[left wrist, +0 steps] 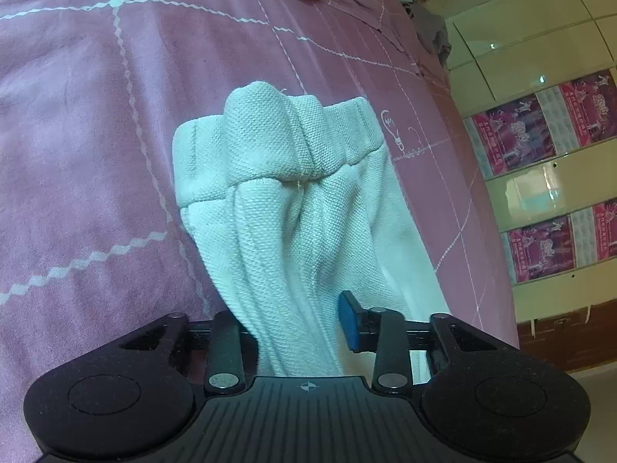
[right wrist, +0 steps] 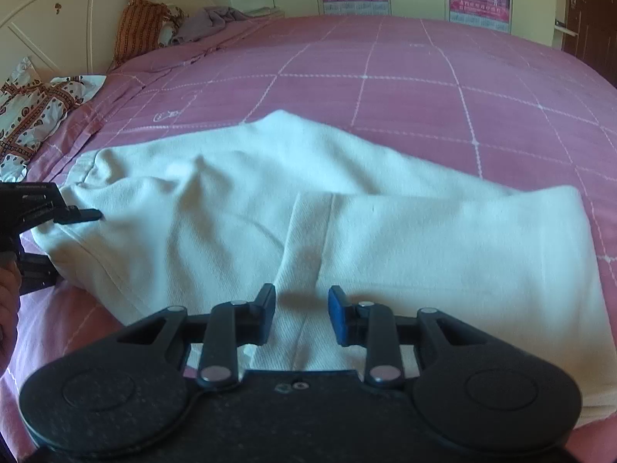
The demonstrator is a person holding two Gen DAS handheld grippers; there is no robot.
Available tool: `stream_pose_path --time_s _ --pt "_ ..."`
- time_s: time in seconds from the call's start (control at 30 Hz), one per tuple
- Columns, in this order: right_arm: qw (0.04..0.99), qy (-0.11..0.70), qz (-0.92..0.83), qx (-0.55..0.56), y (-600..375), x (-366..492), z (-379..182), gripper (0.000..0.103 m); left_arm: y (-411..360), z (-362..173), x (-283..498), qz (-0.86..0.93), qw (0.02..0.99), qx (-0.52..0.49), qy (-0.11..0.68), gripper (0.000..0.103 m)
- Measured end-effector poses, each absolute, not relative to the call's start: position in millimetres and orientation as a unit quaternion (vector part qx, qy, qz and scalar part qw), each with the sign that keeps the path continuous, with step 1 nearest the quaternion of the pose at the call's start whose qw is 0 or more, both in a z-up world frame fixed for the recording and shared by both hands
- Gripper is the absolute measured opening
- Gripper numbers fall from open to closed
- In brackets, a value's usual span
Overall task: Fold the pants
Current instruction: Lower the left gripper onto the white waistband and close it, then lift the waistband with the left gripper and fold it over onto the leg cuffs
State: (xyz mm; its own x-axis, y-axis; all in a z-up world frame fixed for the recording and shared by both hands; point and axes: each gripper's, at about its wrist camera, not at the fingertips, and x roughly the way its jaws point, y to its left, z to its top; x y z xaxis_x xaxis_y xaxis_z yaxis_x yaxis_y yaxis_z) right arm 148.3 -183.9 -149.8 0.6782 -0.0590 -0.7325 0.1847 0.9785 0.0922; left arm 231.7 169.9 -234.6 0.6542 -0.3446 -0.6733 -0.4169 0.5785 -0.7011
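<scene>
Nearest the right wrist lens, the black two-finger right gripper (right wrist: 301, 314) has its fingers standing apart over a flat hem panel of the white, coarse-knit cotton pants (right wrist: 239, 208); cloth runs between them, but whether they pinch it cannot be told. The pants lie spread across the pink bedspread with white grid lines (right wrist: 405, 77), one leg already doubled over near that gripper. In the left wrist view, the black left gripper (left wrist: 293, 320) holds a thick bunch of the pants fabric between its fingers, the elastic waistband crumpled just ahead of them.

The step in hand looks like carrying the waist end over to meet the hem. To do it well, I judge the left grip should stay firm and lift only enough to clear the bedspread. The right gripper should pin the hem so it does not drag, and the edges should line up before release, since this loose knit will bunch and slide easily
</scene>
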Motion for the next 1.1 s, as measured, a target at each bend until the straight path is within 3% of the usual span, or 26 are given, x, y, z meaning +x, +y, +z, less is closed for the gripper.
stream_pose_path --time_s 0.17,0.4,0.57,0.7,0.83,0.9,1.0,1.1 --pt "0.899 0.429 -0.057 0.061 -179 155 -176 0.034 172 -226 222 0.020 0.794 -0.450 0.407 0.018" --pt "0.898 0.436 -0.051 0.036 -175 157 -176 0.034 108 -130 219 -0.085 0.904 -0.251 0.335 0.017" --pt "0.897 0.428 -0.041 0.098 -193 150 -168 0.031 29 -78 196 -0.208 0.922 -0.127 0.300 0.017" --pt "0.908 0.385 -0.086 0.139 -229 115 -145 0.036 -51 -79 159 -0.300 0.903 -0.032 0.305 0.017" --pt "0.905 0.370 -0.149 0.151 -280 71 -136 0.040 -124 -106 128 -0.342 0.867 0.041 0.360 0.017" --pt "0.895 0.369 -0.172 0.183 -309 51 -138 0.044 -146 -119 114 -0.335 0.856 0.074 0.386 0.019" --pt "0.892 0.363 -0.178 0.202 -330 27 -138 0.042 -156 -114 92 -0.321 0.866 0.126 0.362 0.023" --pt "0.890 0.342 -0.168 0.250 -348 15 -137 0.045 -163 -107 77 -0.339 0.853 0.165 0.361 0.042"
